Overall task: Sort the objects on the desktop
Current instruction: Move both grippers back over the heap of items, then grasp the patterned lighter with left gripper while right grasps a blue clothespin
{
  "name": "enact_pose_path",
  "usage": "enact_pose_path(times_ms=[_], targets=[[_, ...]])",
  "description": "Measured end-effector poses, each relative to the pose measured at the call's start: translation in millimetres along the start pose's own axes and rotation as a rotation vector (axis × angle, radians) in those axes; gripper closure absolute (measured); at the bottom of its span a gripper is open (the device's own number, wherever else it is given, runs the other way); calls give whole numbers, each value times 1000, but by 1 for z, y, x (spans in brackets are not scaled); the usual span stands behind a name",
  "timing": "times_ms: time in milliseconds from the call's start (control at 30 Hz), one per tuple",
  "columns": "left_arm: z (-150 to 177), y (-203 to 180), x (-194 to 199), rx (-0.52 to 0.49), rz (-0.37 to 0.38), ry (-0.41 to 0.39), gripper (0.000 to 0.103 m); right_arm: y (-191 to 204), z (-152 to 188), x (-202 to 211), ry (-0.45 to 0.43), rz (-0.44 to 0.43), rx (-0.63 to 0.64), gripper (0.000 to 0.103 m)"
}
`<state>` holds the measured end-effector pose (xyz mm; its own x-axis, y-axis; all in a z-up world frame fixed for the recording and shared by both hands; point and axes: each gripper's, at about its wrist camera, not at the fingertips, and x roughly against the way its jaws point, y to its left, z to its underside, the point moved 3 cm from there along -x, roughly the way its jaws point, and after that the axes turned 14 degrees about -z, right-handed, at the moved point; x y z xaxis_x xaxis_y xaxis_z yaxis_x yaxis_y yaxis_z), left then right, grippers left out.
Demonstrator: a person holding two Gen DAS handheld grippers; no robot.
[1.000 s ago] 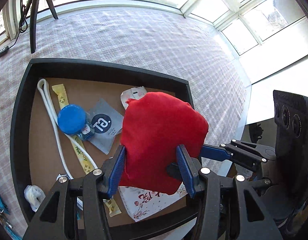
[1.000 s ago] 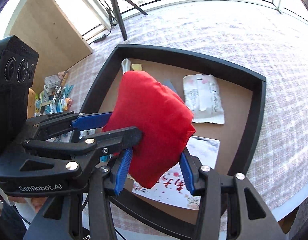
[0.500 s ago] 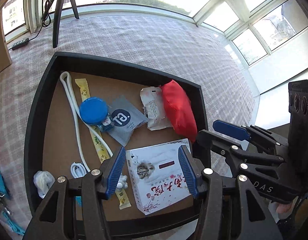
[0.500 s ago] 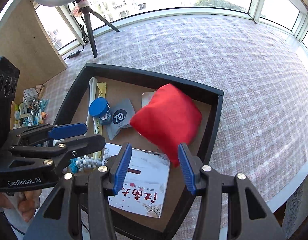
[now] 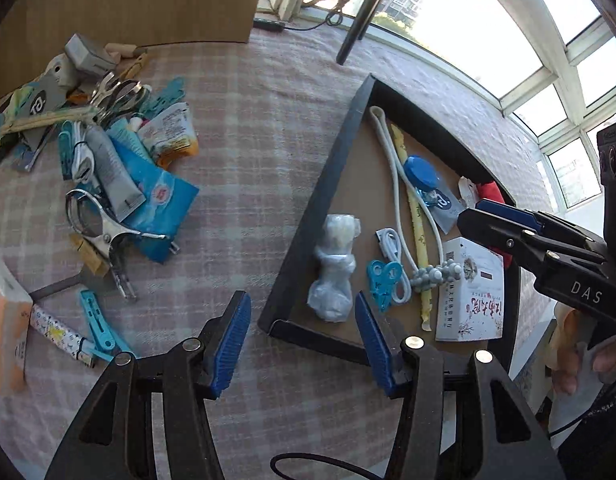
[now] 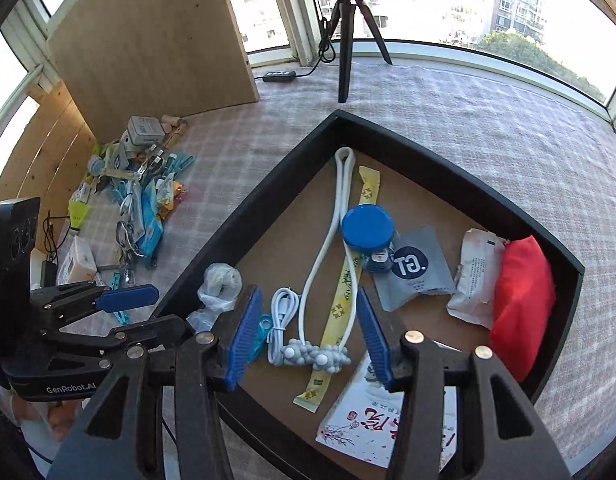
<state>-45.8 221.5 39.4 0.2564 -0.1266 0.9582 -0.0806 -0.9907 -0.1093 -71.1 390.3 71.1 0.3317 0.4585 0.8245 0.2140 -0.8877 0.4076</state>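
Note:
A black tray [image 5: 332,172] [image 6: 268,196] holds sorted items. A red pouch [image 6: 522,304] [image 5: 490,192] lies against its far right wall, next to a white packet [image 6: 474,276]. A blue lid [image 6: 367,227], grey sachet [image 6: 414,268], white cord [image 6: 340,208], yellow strip [image 6: 348,280] and printed box [image 5: 470,292] also lie inside. My left gripper [image 5: 302,338] is open and empty above the tray's near left corner. My right gripper [image 6: 306,332] is open and empty over the tray's near side. A pile of unsorted objects [image 5: 108,168] [image 6: 136,200] lies left of the tray.
A checked cloth [image 5: 248,128] covers the table. A wooden board [image 6: 152,40] stands behind the pile. A tripod [image 6: 348,20] stands at the back by the window. An orange and white box [image 5: 4,320] sits at the far left. Metal clips [image 5: 104,236] lie in the pile.
Both grippers let go of the red pouch, which now lies at the tray's right wall. Both pulled back, and the left one swung left toward the pile.

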Motion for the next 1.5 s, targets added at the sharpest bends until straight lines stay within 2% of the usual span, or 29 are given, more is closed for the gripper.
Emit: enact_pose_path(times_ms=[167, 300, 433, 567, 800, 867, 933, 1033, 1133, 1200, 1267, 1367, 1400, 1500], targets=[[30, 86, -5, 187, -58, 26, 53, 65, 5, -44, 86, -49, 139, 55], [43, 138, -11, 301, -113, 43, 55, 110, 21, -80, 163, -107, 224, 55], [44, 167, -21, 380, -132, 56, 55, 144, 38, -114, 234, -138, 278, 60], [39, 179, -34, 418, -98, 91, 55, 168, 47, -137, 269, -153, 298, 62], [27, 175, -48, 357, -142, 106, 55, 193, 52, -165, 306, -134, 325, 62], [26, 170, -50, 311, -165, 102, 58, 196, 52, -172, 311, -125, 326, 62], [27, 168, -52, 271, -195, 93, 66, 198, 53, -178, 317, -124, 320, 62], [28, 170, -54, 254, -195, 87, 73, 201, 55, -189, 328, -115, 325, 62], [25, 173, -58, 283, -192, 114, 77, 203, 55, -198, 327, -102, 326, 62], [22, 167, -61, 256, -209, 118, 76, 207, 54, -200, 325, -91, 337, 62], [23, 157, -64, 194, -249, 99, 74, 210, 55, -201, 321, -81, 345, 66], [29, 151, -65, 146, -273, 70, 77, 211, 60, -199, 315, -46, 375, 83], [31, 152, -66, 142, -274, 68, 81, 209, 61, -198, 311, -47, 375, 84], [37, 157, -66, 145, -250, 65, 82, 203, 64, -192, 313, -53, 353, 85]])
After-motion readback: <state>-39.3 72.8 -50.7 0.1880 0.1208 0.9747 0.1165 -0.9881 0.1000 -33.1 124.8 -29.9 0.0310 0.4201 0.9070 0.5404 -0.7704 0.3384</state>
